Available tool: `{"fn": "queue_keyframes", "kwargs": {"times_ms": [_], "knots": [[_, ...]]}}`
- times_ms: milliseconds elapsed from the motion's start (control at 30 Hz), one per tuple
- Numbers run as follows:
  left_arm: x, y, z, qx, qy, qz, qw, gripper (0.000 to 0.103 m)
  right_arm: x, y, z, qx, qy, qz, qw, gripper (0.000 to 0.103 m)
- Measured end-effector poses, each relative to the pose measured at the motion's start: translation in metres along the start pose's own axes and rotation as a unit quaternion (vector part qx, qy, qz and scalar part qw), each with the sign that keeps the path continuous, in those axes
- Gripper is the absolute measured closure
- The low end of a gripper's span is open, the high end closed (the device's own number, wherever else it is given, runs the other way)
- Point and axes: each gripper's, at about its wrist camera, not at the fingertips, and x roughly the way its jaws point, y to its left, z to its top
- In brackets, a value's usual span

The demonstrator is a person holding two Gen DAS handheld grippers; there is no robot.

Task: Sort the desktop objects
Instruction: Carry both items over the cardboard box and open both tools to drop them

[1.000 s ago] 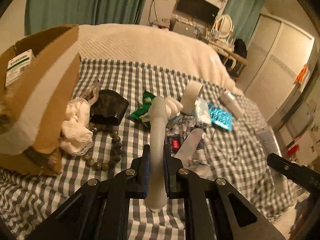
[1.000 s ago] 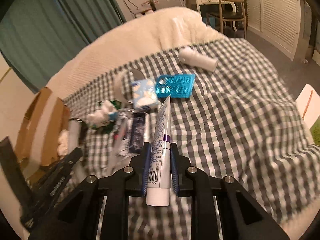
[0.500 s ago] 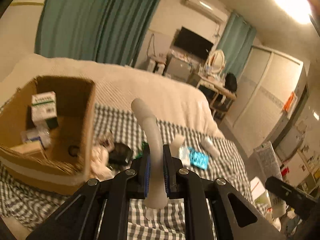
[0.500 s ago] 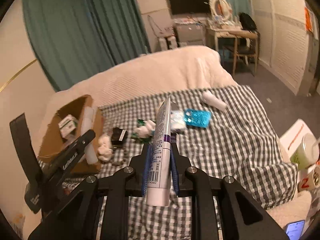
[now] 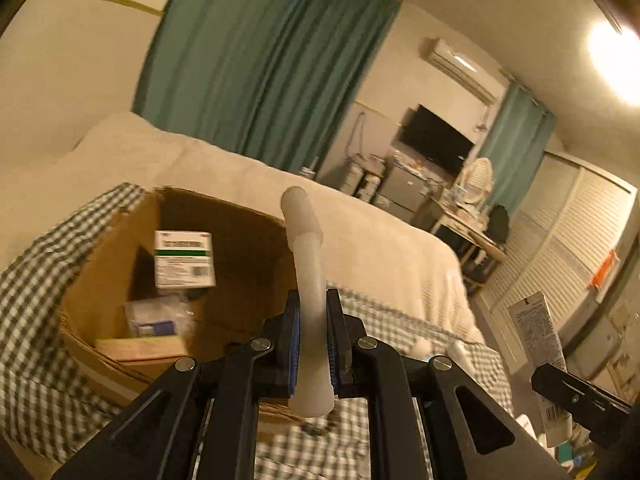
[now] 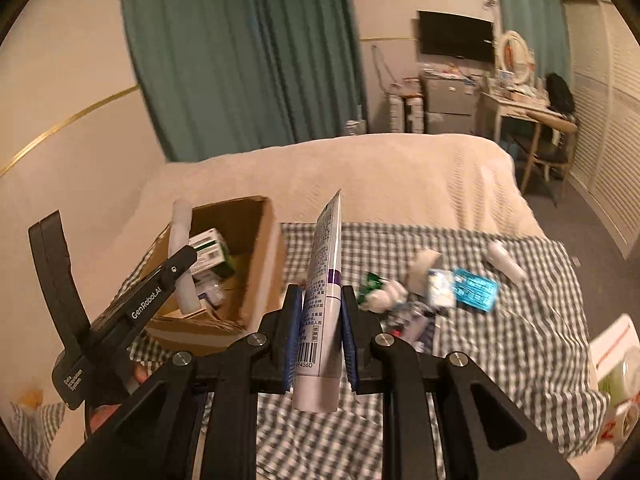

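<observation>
My left gripper (image 5: 312,344) is shut on a pale translucent tube (image 5: 306,272) that stands up between its blue pads, raised above the near edge of an open cardboard box (image 5: 236,220). In the right wrist view the same left gripper (image 6: 176,268) holds that tube (image 6: 182,256) over the box (image 6: 260,256). My right gripper (image 6: 318,340) is shut on a white tube with a purple band and a barcode (image 6: 324,292), held high above the checked cloth (image 6: 460,360). Inside the box lie a green-and-white carton (image 5: 182,258) and a clear packet (image 5: 156,316).
On the checked cloth lie a blue blister pack (image 6: 474,290), a white cylinder (image 6: 504,260), a small blue-white pack (image 6: 440,288), a green wrapper (image 6: 370,282) and other small items. A cream blanket (image 6: 380,176) covers the far bed. Cartons (image 6: 616,372) stand at the right edge.
Both grippers rose and pulled back from the cloth with their tubes. The left one swung toward the box, which now sits right ahead of it with its inside showing.
</observation>
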Motion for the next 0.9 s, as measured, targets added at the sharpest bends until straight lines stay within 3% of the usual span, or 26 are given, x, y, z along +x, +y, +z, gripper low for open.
{"fn": "queue_keyframes", "kwargs": {"times_ms": [333,700,800,867,900], "knots": [[0.027,0.068,0.006,-0.021,0.013,0.058,0.998,0.092,0.071,0.065,0.016,-0.048,0.039,0.055,0.997,0.085],[0.061,0.089,0.0,-0.005,0.046,0.082,0.9956,0.091,0.153,0.105,0.017,-0.075,0.085,0.089,0.99,0.085],[0.062,0.09,-0.002,-0.001,0.055,0.099,0.9935,0.078,0.164,0.11,0.015,-0.078,0.093,0.093,0.988,0.083],[0.058,0.09,-0.002,0.001,0.055,0.108,0.9926,0.038,0.164,0.107,0.013,-0.074,0.089,0.087,0.989,0.08],[0.052,0.088,-0.002,0.003,0.045,0.111,0.9928,0.03,0.162,0.104,0.014,-0.07,0.085,0.088,0.99,0.08]]}}
